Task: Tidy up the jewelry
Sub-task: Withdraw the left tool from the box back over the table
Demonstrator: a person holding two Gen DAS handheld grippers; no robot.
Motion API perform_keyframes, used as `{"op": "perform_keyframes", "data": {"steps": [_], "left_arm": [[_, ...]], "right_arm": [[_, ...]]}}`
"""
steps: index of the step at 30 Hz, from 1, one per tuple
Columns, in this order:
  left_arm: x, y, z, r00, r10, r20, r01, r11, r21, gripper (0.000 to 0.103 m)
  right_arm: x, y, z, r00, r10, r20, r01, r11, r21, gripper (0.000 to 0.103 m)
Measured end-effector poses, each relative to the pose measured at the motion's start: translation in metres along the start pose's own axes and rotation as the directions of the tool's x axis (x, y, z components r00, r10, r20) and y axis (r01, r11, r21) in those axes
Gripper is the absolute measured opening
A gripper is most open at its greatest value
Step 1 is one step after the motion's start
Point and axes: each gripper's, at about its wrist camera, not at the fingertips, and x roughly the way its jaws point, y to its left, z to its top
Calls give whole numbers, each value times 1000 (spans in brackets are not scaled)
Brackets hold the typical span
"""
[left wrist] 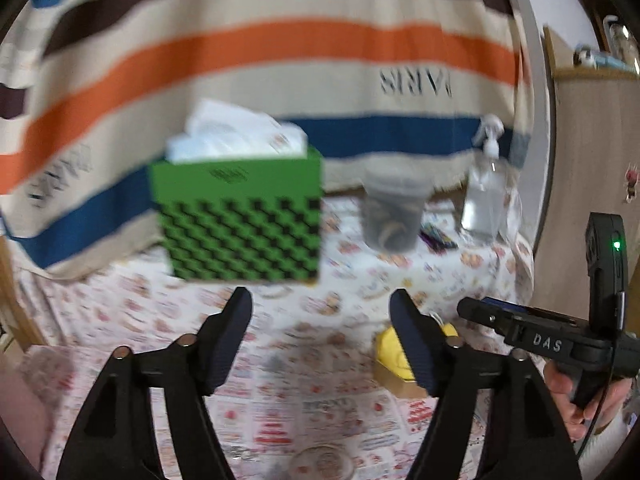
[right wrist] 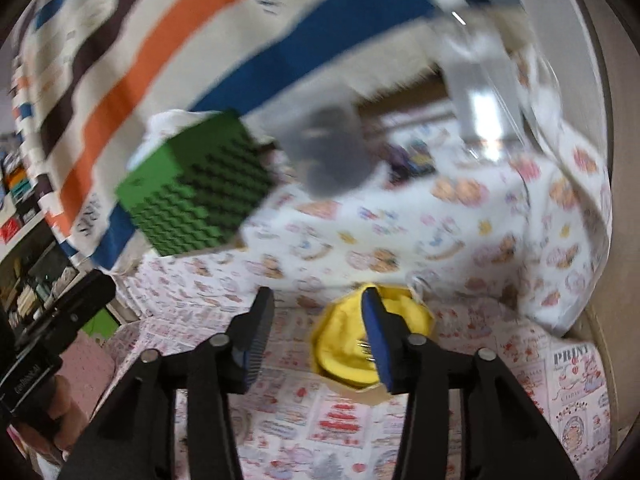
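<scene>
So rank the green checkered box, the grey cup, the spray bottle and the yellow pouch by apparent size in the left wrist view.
1. green checkered box
2. spray bottle and grey cup: alike
3. yellow pouch: partly hidden, unsure

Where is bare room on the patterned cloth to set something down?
Free: the patterned tablecloth in front of the green-and-black checkered box, left of the yellow pouch. Crowded: the back right, around the clear plastic cup and clear spray bottle.

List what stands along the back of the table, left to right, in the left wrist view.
green checkered box → clear plastic cup → dark packet lying flat → clear spray bottle
</scene>
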Motion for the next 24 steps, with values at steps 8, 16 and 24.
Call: {"op": "perform_keyframes", "data": {"steps": [8,16,24], "left_arm": [[-67,32,-4,989,53,135,-60,997,44,103],[-73,66,-31,983,138,121,-136,990,-19,103],[-64,79,-53,985,166,46,-164,986,-32,103]], "right_arm": [[-43,74,-5,993,34,114,-18,991,-133,82],[-39,79,-22,989,17,149,-6,997,-77,103],[-17,65,-34,997,-16,75,20,999,-50,103]]}}
